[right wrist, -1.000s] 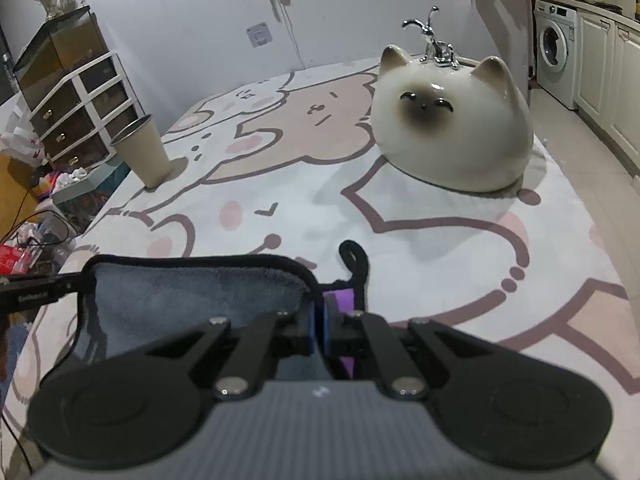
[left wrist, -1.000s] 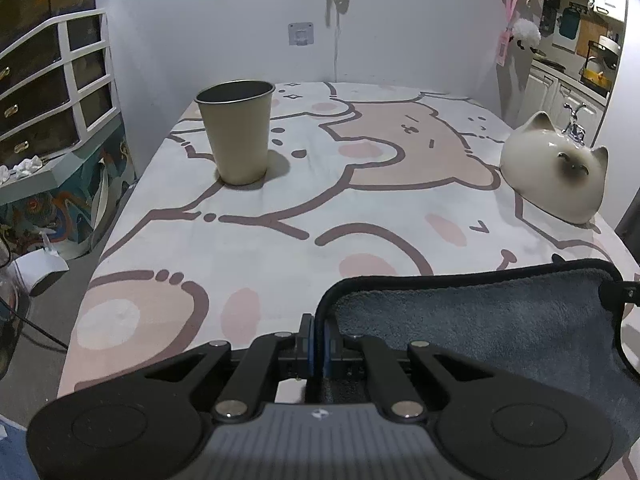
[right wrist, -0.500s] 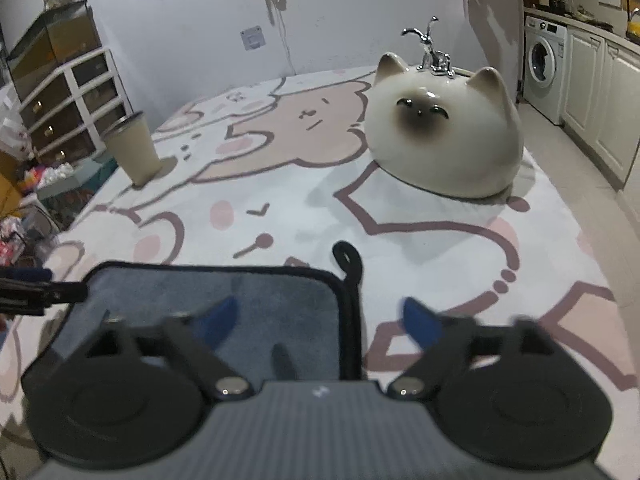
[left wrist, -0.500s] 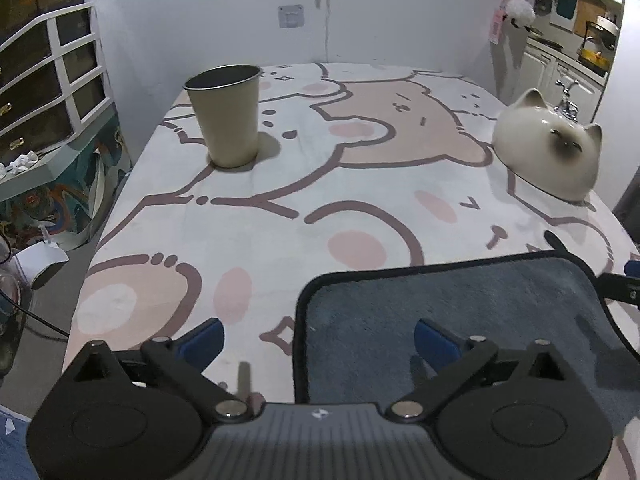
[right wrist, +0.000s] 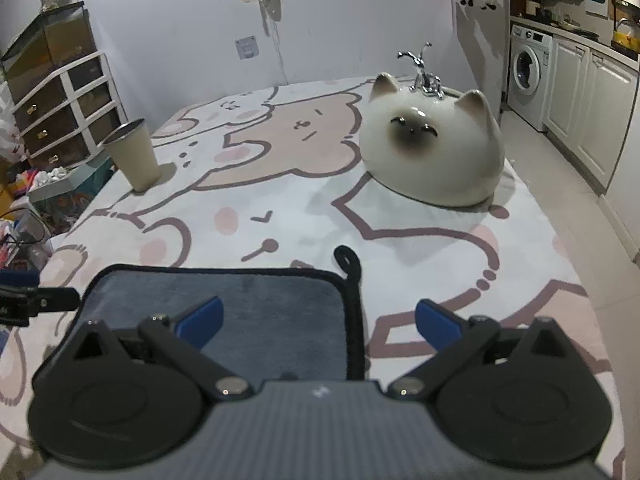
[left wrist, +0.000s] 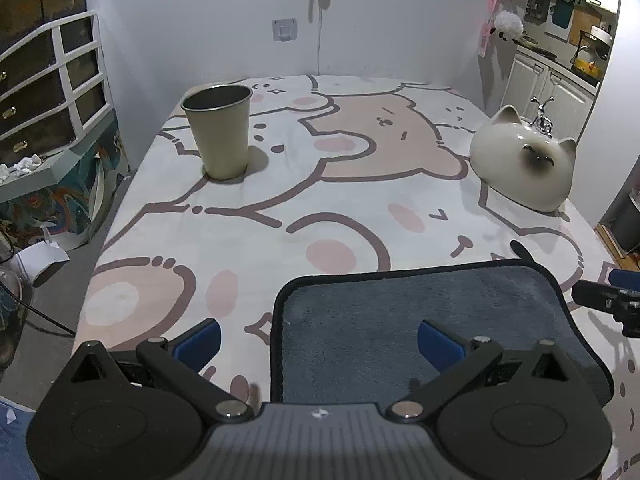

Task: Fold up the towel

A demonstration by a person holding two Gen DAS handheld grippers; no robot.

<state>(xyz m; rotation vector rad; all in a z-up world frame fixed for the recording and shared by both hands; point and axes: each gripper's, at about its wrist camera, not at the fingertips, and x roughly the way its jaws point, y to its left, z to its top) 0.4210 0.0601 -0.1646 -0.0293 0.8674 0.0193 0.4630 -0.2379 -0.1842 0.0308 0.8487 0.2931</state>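
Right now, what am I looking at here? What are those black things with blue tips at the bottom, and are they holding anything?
There is no robot here. A person holds two hand tools, each with two fingers and a camera looking forward along them. One picture comes from the left gripper, the other from the right gripper. The blue tips are finger pads, spread wide on both, so nothing is held. Under them a grey towel with a black edge lies flat on a tablecloth printed with cartoon bears. Its small hanging loop sticks out at one corner. Farther back stand a beige cup and a white cat-shaped ornament. In each picture the other tool shows at the edge.
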